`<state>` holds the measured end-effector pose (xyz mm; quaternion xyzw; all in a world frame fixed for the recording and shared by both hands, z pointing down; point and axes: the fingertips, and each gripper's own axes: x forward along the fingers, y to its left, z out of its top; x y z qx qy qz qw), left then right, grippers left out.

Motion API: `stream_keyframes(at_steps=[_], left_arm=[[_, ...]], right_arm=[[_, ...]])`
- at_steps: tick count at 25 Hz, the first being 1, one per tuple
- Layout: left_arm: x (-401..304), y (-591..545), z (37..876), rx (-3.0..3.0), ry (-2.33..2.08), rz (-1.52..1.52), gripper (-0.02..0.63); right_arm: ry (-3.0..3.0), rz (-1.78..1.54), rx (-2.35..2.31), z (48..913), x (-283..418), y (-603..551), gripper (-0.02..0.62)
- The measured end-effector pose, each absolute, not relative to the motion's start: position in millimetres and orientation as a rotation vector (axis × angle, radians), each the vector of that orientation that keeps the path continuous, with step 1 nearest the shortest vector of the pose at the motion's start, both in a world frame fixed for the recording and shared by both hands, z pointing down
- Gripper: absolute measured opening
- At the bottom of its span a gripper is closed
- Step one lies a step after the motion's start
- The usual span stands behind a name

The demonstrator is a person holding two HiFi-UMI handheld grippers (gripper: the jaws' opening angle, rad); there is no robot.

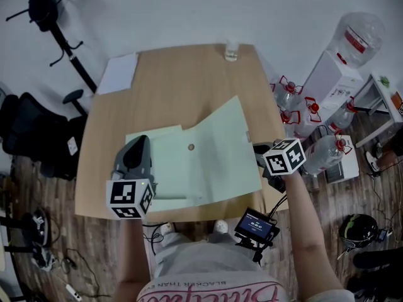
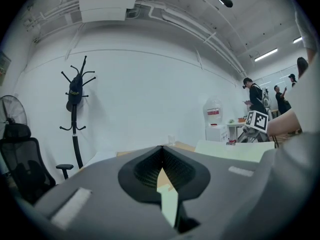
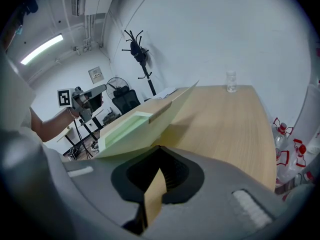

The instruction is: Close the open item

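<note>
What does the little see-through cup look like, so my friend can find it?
Start at the wooden table and follow it to its far edge, toward the right corner. The cup stands there alone. It is the only clear, upright thing on the table; the green folder and the white paper are thin and not see-through.

You had bare table (image 1: 189, 80) free beyond the folder (image 1: 214, 159), with only a small glass (image 1: 232, 50) at the far edge and a white sheet (image 1: 118, 73) at the far left corner; the folder's raised flap stood between your left gripper (image 1: 141, 140) and right gripper (image 1: 258, 150)
</note>
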<state>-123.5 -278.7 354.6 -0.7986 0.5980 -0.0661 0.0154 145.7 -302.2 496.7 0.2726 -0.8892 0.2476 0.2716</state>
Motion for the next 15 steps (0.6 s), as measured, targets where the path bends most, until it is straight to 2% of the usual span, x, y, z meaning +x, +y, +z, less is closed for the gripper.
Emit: stream_keyframes(at_steps=[15], left_arm=[[-149.6,-285.5,346.9,-2.534,1.762,-0.208,0.015]], right_arm=[[-2.407,0.691,0.814,485.8,112.5,-294.8,0.002]])
